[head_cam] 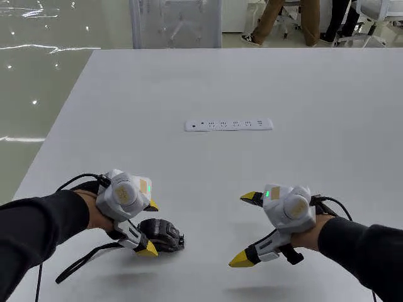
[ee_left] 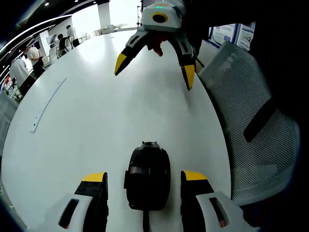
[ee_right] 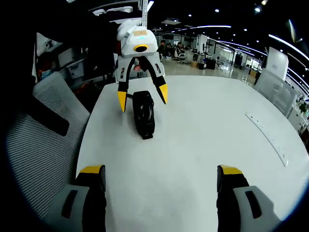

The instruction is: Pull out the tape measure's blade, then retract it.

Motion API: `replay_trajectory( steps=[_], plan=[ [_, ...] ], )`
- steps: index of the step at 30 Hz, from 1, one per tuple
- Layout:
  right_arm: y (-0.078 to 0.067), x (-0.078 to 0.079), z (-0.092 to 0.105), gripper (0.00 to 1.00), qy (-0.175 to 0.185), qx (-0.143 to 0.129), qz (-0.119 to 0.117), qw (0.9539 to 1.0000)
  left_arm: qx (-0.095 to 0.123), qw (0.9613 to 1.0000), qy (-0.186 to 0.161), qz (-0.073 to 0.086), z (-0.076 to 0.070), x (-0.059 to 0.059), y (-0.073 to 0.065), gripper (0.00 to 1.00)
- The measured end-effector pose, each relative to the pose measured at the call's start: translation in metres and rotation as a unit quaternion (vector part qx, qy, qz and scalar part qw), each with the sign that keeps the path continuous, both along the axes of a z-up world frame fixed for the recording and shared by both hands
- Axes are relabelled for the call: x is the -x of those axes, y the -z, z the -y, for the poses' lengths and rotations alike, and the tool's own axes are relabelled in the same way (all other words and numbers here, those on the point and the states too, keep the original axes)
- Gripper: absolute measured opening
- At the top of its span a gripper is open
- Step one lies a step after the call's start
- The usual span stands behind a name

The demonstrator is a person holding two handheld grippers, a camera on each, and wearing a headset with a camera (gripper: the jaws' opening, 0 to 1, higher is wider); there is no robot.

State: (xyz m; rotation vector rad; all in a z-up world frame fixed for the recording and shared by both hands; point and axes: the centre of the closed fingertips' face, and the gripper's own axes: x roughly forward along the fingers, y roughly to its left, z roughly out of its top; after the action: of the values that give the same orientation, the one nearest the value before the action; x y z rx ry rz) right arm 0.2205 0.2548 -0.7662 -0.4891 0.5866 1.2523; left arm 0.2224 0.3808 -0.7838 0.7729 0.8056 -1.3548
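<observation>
Left tongs (head_cam: pixel 150 228): hanging released, jaws straddling the tape measure (head_cam: pixel 162 234) with a gap showing on each side.
Tape measure: lying on the white bench (head_cam: pixel 208 82) near its front left corner, black case sitting between the left jaws, touching neither.
Right tongs (head_cam: pixel 244 228): being held released, spread wide over bare bench, well apart from the tape measure, pointing toward it.
Power strip (head_cam: pixel 228 124): lying flat farther back, near the bench's middle.
Mesh chair (ee_left: pixel 260 140): standing beside the bench edge.
</observation>
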Motion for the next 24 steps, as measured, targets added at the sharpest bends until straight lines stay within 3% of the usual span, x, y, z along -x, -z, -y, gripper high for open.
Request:
replay_trajectory(
  steps=[3,7,9,11,17,21,23,24],
  plan=[
    [0.003,-0.001,-0.01,0.91,-0.007,-0.001,-0.003,1.0,-0.005,1.0,0.005,0.002,0.0,-0.001,0.001,0.5],
    [0.008,-0.001,-0.022,0.88,-0.014,-0.002,-0.009,0.9999,-0.013,0.9999,0.007,-0.006,0.0,0.002,0.006,0.35],
    [0.008,-0.005,-0.028,0.85,-0.011,-0.005,-0.012,0.9999,-0.015,0.9998,0.01,-0.005,0.001,0.003,0.007,0.34],
    [0.01,-0.004,-0.036,0.84,-0.014,-0.014,-0.031,0.9993,-0.02,0.9997,0.009,-0.006,0.001,0.004,0.006,0.33],
    [0.017,-0.002,-0.053,0.73,-0.035,-0.005,-0.033,0.9988,-0.03,0.9995,0.01,-0.007,-0.001,0.004,0.007,0.33],
    [0.025,0.0,-0.063,0.66,-0.058,0.008,-0.025,0.998,-0.032,0.9994,0.012,-0.007,-0.001,0.004,0.008,0.32],
    [0.035,0.004,-0.064,0.61,-0.082,0.039,-0.019,0.9957,-0.033,0.9994,0.012,-0.008,-0.001,0.005,0.008,0.32],
    [0.037,0.006,-0.068,0.59,-0.08,0.035,-0.025,0.9959,-0.033,0.9993,0.012,-0.009,-0.001,0.005,0.008,0.32]
  ],
)
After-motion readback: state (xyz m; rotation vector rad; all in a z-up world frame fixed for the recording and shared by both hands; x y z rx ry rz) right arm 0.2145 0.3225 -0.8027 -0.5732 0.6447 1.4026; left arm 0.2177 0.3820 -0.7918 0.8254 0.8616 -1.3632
